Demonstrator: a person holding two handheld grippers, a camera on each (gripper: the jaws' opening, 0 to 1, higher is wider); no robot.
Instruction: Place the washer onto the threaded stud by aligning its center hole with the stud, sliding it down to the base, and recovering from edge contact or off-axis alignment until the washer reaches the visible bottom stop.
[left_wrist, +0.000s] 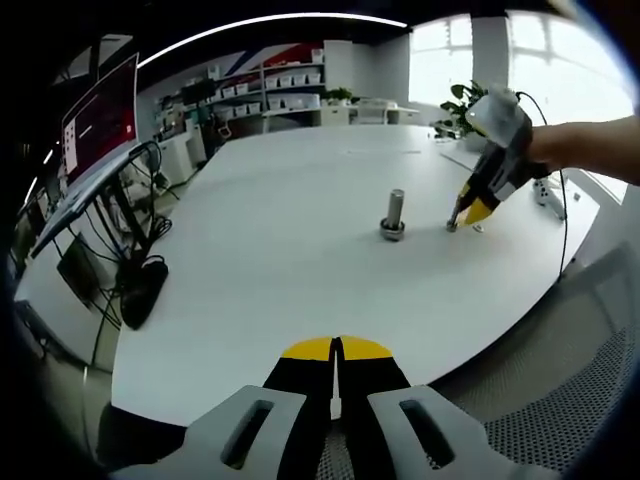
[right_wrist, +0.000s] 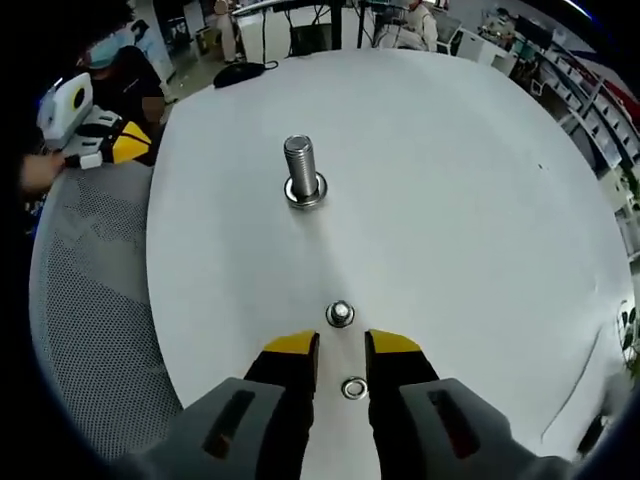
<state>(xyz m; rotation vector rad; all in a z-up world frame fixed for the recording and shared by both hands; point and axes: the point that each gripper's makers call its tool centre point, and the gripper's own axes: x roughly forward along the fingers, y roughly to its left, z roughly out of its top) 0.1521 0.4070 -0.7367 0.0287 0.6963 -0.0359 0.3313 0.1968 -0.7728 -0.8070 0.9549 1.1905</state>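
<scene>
In the right gripper view, a washer (right_wrist: 354, 387) lies flat on the white surface (right_wrist: 480, 200) between the narrowly parted, empty jaws of the right gripper (right_wrist: 342, 352). A nut (right_wrist: 340, 314) sits just ahead; the stud (right_wrist: 301, 170) stands farther on. The left gripper (left_wrist: 337, 352) is closed, empty, near the surface's edge.

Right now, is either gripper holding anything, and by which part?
Nothing is held. The right gripper is open over a washer on the table; the left gripper is shut, empty.

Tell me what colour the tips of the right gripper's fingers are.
Yellow tips on black fingers, with light grey bases; clearest in the right gripper view.
</scene>
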